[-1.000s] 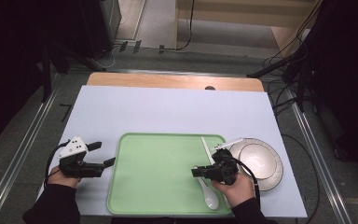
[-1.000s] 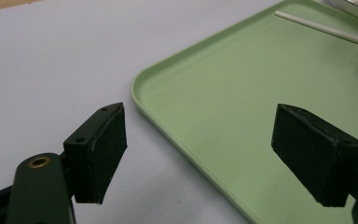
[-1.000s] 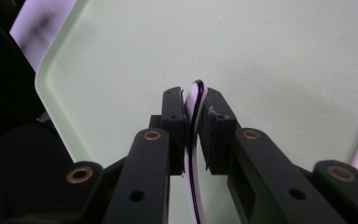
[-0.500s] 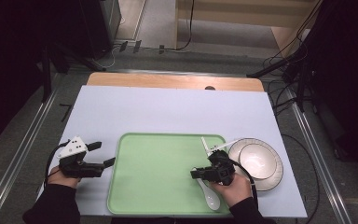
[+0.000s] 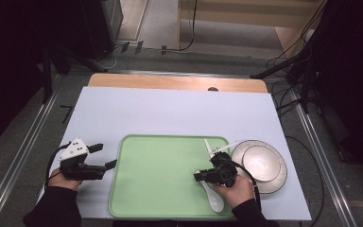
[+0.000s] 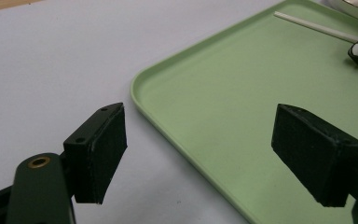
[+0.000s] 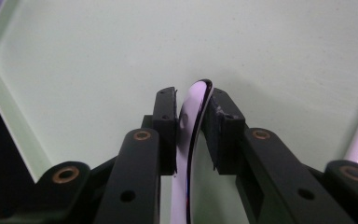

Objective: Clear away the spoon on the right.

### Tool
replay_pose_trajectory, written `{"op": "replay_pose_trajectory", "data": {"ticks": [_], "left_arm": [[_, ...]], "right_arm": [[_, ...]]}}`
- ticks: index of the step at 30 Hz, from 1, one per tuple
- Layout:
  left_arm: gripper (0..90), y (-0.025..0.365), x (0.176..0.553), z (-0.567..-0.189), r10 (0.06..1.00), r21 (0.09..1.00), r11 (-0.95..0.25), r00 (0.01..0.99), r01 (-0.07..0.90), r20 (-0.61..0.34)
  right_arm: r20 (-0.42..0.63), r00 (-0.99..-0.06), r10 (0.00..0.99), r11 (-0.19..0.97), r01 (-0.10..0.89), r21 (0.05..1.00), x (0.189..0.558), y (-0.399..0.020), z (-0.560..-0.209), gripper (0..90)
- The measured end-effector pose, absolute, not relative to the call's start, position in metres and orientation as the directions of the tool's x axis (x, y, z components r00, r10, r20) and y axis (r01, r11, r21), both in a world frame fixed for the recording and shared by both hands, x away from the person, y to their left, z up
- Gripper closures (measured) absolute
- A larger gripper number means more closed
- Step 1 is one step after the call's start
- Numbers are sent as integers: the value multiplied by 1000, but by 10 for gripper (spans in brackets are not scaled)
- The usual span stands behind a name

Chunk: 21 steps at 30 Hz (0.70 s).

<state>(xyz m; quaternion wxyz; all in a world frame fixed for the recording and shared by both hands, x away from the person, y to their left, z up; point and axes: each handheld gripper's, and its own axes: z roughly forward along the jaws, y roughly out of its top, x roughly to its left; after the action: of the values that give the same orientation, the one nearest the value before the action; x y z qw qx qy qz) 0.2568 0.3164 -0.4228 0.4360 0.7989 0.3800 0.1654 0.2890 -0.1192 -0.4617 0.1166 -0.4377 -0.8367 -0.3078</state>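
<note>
Right gripper [image 5: 197, 177] first: its jaws have just been opening, and in the right gripper view the handle of the glossy white ceramic soup spoon [image 7: 189, 140] stands between the two black pads with a thin gap on either side. The fingers are narrow but slack, so I read this as a let-go rather than a hold. From the high view the spoon [image 5: 215, 201] lies flat inside the pale green rectangular plastic tray [image 5: 160, 179], at the tray's near right corner, its bowl towards me and its handle running up under the gripper. To my eye that means the spoon is as good as delivered, and all that's left is to lift the hand away without dragging the handle along. The left gripper [image 5: 105, 156] sits off the tray's left edge on the white table top [image 5: 170, 109], with its jaws wide and nothing between them. The left gripper view confirms it, showing bare table and the tray's corner between the pads. Now the count: one tray and one spoon. There are two thin white sticks at the tray's far right corner, one [image 5: 208, 145] lying in the tray and the other [image 5: 228, 145] angling out over its right rim. Just right of the tray is one round white plate with a dark rim [image 5: 276, 184], with what looks like one smaller white dish [image 5: 261, 163] sitting in it. Two grippers, one busy and one idle.
</note>
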Motion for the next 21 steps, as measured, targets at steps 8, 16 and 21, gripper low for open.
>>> {"op": "replay_pose_trajectory", "data": {"ticks": [8, 16, 21], "left_arm": [[181, 316, 257, -423, 749, 822, -335, 660, 461, -65], [181, 316, 257, -423, 749, 823, -332, 659, 460, -66], [180, 316, 257, -423, 750, 824, -330, 657, 461, -67]], "right_arm": [[465, -608, 643, 426, 789, 443, 290, -120, -463, 693], [457, -610, 647, 418, 785, 458, 293, -123, -462, 575], [440, -620, 650, 434, 778, 454, 293, -121, -460, 523]]}}
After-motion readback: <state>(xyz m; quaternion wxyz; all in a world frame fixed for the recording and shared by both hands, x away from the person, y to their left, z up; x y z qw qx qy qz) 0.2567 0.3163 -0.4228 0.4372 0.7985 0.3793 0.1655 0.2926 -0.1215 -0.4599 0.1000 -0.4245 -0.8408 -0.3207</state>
